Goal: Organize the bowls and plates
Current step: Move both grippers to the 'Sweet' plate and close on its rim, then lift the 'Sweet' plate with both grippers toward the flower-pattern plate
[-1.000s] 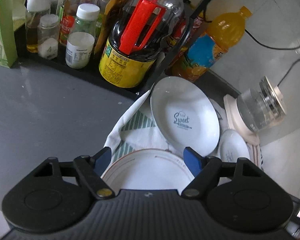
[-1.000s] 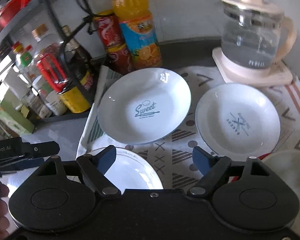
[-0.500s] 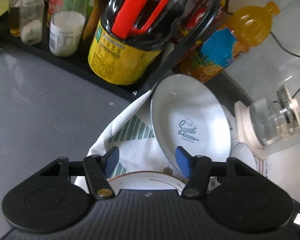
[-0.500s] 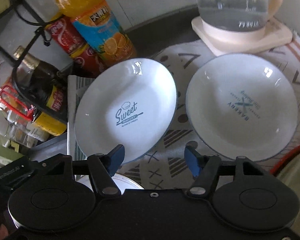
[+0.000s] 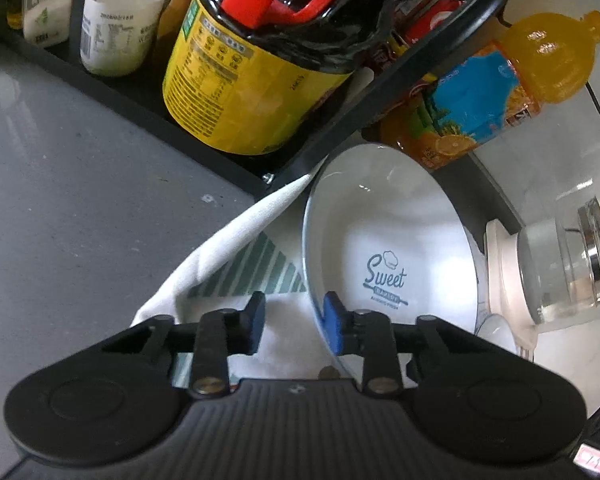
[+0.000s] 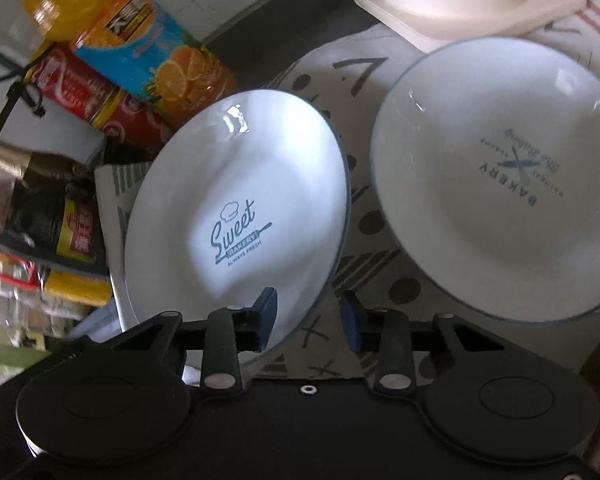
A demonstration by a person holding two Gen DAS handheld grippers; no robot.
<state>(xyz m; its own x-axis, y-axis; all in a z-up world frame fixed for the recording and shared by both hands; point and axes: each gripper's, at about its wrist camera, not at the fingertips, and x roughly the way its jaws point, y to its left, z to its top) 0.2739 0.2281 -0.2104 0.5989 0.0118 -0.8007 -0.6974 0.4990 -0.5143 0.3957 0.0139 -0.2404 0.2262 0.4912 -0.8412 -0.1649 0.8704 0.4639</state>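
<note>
Both of your grippers are working the same dish: the white "Sweet Bakery" plate (image 5: pixel 384 248) lies on the patterned cloth (image 5: pixel 236 248) just ahead of each tool. Your left gripper (image 5: pixel 294 322) has its jaws closing around the plate's near-left rim; one blue pad sits inside the dish, the other outside over the cloth, with a gap showing, so nothing is clamped yet. Your right gripper (image 6: pixel 308 318) is likewise closing around the near-right rim, one pad over the plate's inner face and the other off to the right above the cloth, not yet pinching. To do this well, I'd say keep each rim centred between its pads, finish both pinches together, and take enough lip that the glazed surface won't slip. Lift evenly with both hands. The "Bakery" plate (image 6: pixel 496 172) lies just to the right of your right gripper, close beside the first; avoid clipping its edge. The big yellow-labelled bottle (image 5: pixel 256 76) and orange drink bottle (image 5: pixel 496 92) stand close beyond the plate, so lift towards yourself rather than forwards.
</note>
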